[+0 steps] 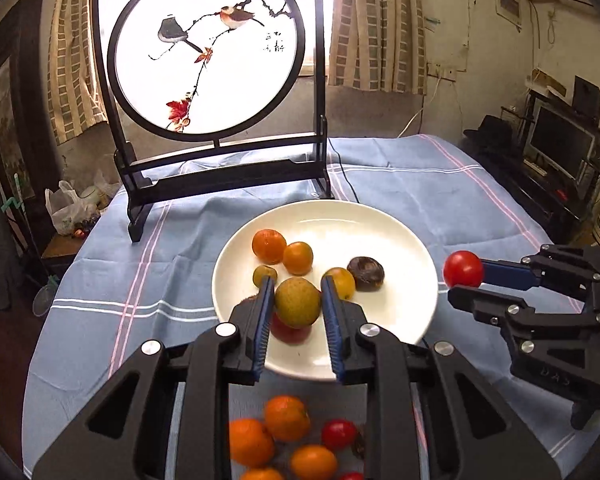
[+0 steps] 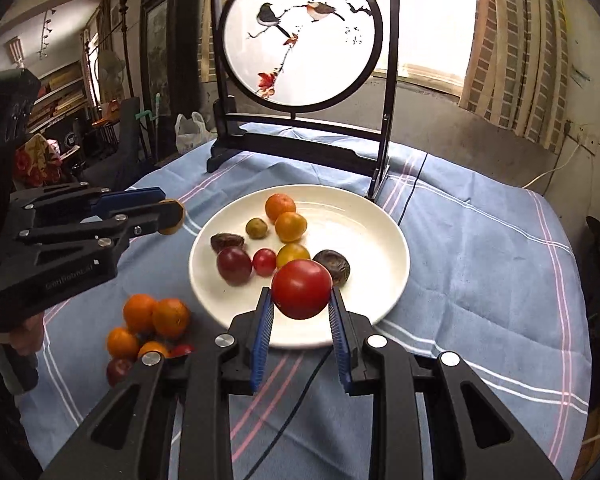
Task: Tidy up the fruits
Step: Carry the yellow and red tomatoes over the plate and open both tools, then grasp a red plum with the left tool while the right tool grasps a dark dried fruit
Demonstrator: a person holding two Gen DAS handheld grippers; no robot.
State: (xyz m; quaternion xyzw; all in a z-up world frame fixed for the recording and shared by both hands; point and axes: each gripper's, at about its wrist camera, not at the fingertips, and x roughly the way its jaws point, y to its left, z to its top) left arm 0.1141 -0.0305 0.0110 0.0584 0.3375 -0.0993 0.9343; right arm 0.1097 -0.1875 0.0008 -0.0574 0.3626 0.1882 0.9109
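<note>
A white plate (image 1: pixel 400 236) (image 2: pixel 376 232) on the blue cloth holds several small fruits: oranges, a green one, dark ones and red ones. My left gripper (image 1: pixel 298 284) is shut on a yellow-green fruit (image 1: pixel 297 302) and holds it above the plate's near side; it also shows at the left of the right wrist view (image 2: pixel 171 216). My right gripper (image 2: pixel 302 294) is shut on a red tomato (image 2: pixel 302 294) above the plate's near rim; in the left wrist view the tomato (image 1: pixel 463 269) is right of the plate. A pile of oranges and red fruits (image 2: pixel 152 328) (image 1: pixel 288 436) lies on the cloth near the plate.
A black-framed round bird screen (image 1: pixel 208 48) (image 2: pixel 300 32) stands behind the plate. A dark cable (image 2: pixel 410 196) runs over the blue striped tablecloth (image 1: pixel 120 280). Furniture and clutter surround the table.
</note>
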